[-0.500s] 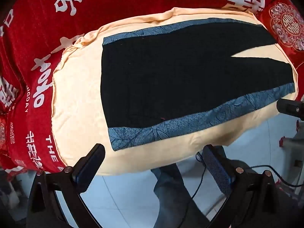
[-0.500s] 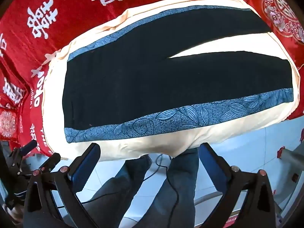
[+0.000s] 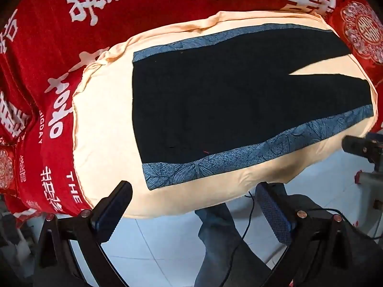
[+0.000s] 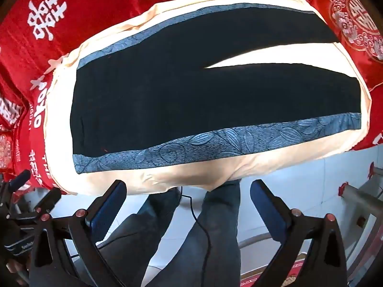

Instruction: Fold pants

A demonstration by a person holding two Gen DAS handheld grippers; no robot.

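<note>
Black pants (image 3: 215, 95) with blue leaf-patterned side stripes (image 3: 263, 150) lie flat and spread on a cream cloth (image 3: 105, 129), waist at the left, both legs running right with a gap between them. They also show in the right wrist view (image 4: 179, 95). My left gripper (image 3: 194, 198) is open and empty, held off the near edge below the waist corner. My right gripper (image 4: 189, 193) is open and empty, held off the near edge below the middle of the near stripe (image 4: 215, 143).
The cream cloth lies on a red cover with white characters (image 3: 143, 7). Below the edge are white floor tiles (image 3: 155, 251), the person's jean-clad legs (image 4: 215, 227) and a black cable (image 4: 203, 227). The left gripper shows at the right wrist view's left edge (image 4: 21, 215).
Both views have shifted only slightly. The pants have not moved and both grippers stay open.
</note>
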